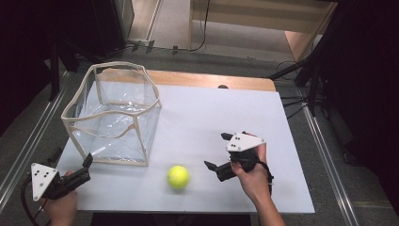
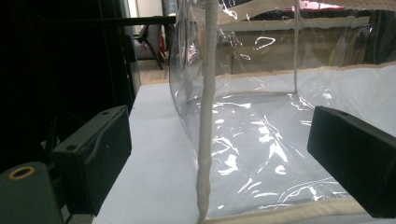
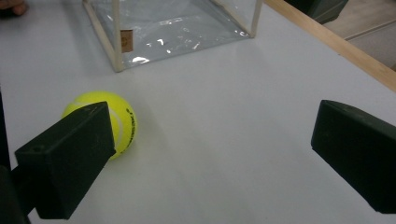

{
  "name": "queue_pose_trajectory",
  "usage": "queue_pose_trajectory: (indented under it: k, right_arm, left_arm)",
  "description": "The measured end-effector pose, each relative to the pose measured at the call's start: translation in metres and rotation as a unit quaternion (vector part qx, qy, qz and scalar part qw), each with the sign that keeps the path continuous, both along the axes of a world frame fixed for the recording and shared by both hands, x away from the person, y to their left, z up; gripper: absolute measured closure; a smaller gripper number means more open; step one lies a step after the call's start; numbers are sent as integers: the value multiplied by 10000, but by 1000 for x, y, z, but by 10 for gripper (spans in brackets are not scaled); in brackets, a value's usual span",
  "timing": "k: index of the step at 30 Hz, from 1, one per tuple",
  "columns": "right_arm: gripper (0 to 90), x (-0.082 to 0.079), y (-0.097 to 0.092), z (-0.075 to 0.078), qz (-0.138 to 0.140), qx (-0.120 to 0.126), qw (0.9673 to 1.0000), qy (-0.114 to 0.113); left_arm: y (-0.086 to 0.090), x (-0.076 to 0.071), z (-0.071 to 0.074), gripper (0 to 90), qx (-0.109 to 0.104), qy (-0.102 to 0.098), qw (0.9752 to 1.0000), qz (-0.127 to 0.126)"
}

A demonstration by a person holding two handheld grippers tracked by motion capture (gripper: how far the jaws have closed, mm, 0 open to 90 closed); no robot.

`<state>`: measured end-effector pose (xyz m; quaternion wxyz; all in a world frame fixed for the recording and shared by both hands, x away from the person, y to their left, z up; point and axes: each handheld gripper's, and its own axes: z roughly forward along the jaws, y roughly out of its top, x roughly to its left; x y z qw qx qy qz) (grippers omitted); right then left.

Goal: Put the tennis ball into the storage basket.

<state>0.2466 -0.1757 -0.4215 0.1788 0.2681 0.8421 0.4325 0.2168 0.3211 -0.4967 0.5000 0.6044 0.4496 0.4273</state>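
While both pairs of my jaws stand wide apart and grip nothing, my right gripper [image 1: 217, 151] hovers over the white table [image 1: 263, 122], with the tennis ball [image 1: 178, 177] near at its nine o'clock. My left gripper [image 1: 87, 161] faces the clear bag [image 1: 113, 113] at twelve o'clock, its corner seam between the jaws.

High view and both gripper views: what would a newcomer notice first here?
First the yellow tennis ball, lying alone on the white table near its front edge. Next the clear box with cream edging, standing open-topped at the table's back left. The right gripper waits just right of the ball with jaws wide, while the left gripper, also open, points at the box's near corner.
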Motion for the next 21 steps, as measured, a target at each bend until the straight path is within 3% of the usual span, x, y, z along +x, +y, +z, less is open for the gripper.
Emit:
queue_pose_trajectory:
  k: [10,21]
  right_arm:
    - [0,5,35,-1,471,-259,9984,169]
    - [0,9,58,-4,711,-532,9953,378]
  left_arm:
    - [1,0,0,68,-32,-9,10000,-1]
    - [1,0,0,68,-52,3,10000,6]
